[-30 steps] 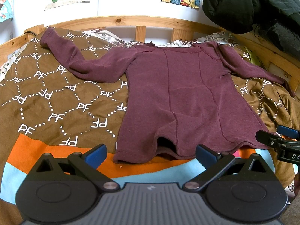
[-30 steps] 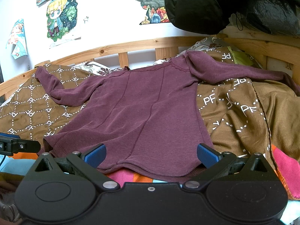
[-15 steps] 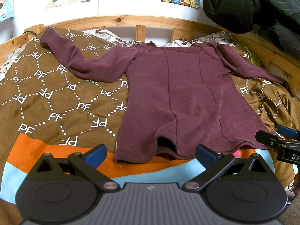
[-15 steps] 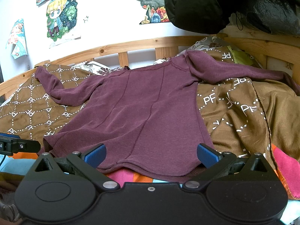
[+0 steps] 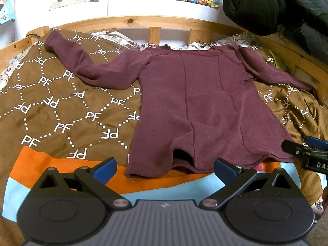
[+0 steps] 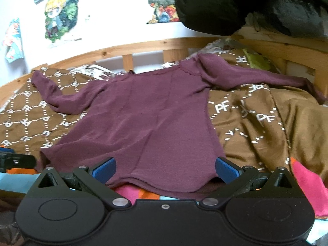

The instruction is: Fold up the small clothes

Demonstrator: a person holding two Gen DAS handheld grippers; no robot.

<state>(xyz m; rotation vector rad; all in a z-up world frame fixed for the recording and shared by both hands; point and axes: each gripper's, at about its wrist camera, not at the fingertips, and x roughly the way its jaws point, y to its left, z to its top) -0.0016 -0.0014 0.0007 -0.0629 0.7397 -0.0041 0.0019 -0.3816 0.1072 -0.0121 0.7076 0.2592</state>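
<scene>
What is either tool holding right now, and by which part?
Nothing. The left tool and right tool are both open near the hem of the maroon shirt, with no cloth between their fingers.

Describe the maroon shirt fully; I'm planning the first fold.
The maroon long-sleeved shirt lies spread flat on the brown patterned blanket, neckline toward the wooden headboard, both sleeves stretched outward. It looks like soft knit with raised vertical seams. The wavy hem nearest the cameras is slightly lifted, showing a dark gap. The open left gripper and right gripper hover at the hem; no contact is visible.
</scene>
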